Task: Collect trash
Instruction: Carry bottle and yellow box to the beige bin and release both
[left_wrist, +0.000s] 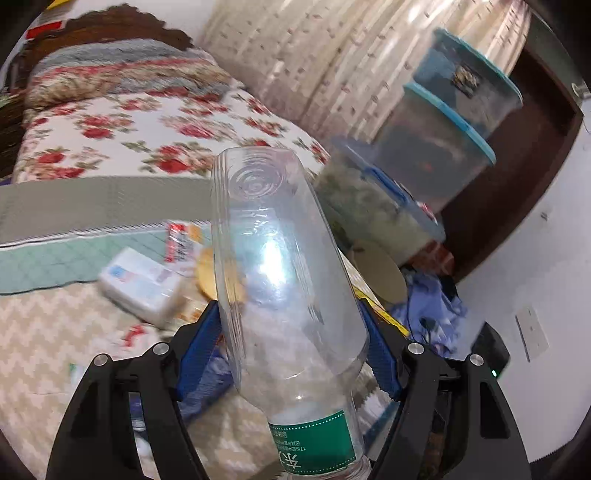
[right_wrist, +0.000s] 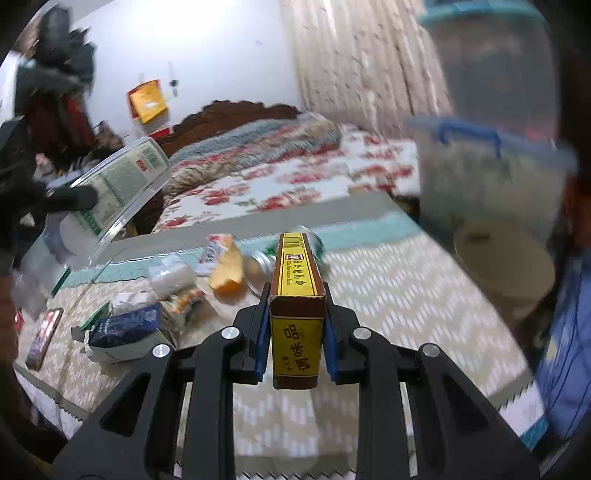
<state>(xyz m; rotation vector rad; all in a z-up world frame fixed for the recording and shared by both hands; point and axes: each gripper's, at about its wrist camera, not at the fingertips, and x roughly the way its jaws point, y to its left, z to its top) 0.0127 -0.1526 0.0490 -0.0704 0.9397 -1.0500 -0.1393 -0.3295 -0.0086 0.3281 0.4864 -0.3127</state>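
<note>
Two jaws pinch bottle (left_wrist: 288, 280).

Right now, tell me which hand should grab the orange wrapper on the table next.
Neither yet. The left gripper is shut on the clear bottle, the right gripper on the yellow box. The orange wrapper lies nearer the right, probably best once emptied.

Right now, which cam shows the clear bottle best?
Left wrist: the bottle fills the centre, base up, held between the jaws. Right wrist shows it only at the left edge, blurred and partly hidden by a black finger.
</note>
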